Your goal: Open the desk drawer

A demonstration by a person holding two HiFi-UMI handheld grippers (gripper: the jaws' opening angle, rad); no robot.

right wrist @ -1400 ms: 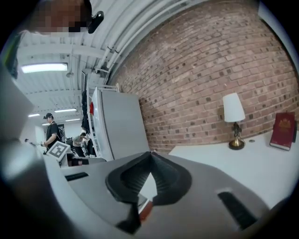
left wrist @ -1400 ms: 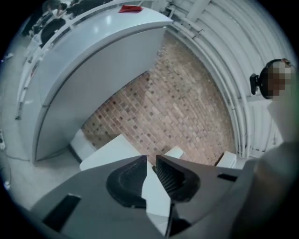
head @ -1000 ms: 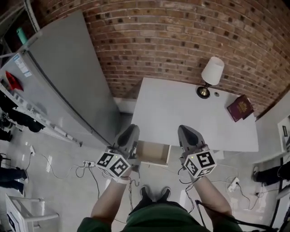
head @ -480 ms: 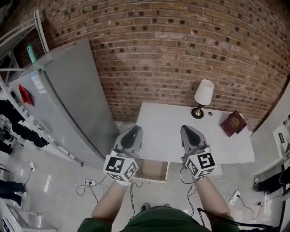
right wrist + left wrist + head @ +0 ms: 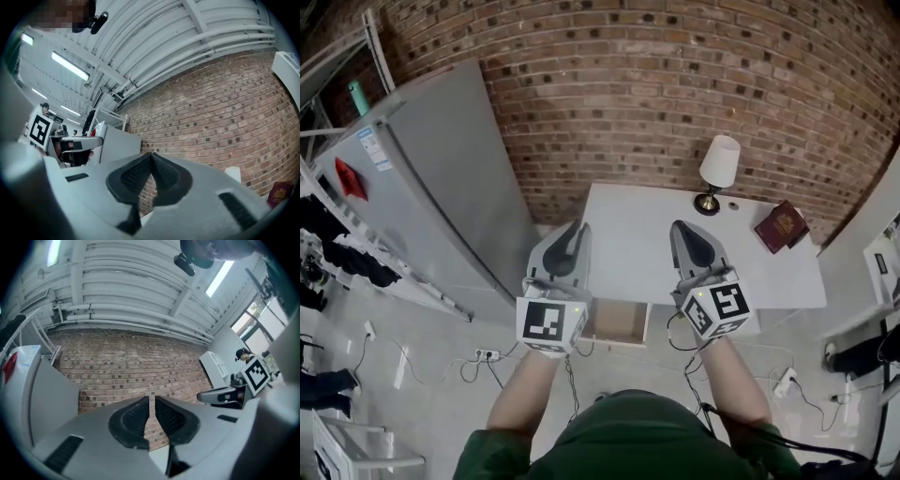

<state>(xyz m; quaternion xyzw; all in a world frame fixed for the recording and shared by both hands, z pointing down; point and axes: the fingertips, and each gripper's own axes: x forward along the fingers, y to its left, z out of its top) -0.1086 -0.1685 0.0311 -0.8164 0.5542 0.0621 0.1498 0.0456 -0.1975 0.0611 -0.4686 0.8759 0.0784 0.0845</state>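
The white rectangular desk [image 5: 642, 246] stands against a red brick wall [image 5: 675, 84], and its shallow drawer [image 5: 619, 322] with a pale brown inside is pulled out from the desk's front edge. The grey left gripper [image 5: 573, 232] and grey right gripper [image 5: 682, 231] hover side by side above the desk's front part, over the drawer. The left gripper's jaws are together but for a thin slit, the right's tips meet, and neither holds anything. A white-shaded table lamp [image 5: 718, 165] and a dark red book [image 5: 782, 227] sit at the desk's far right.
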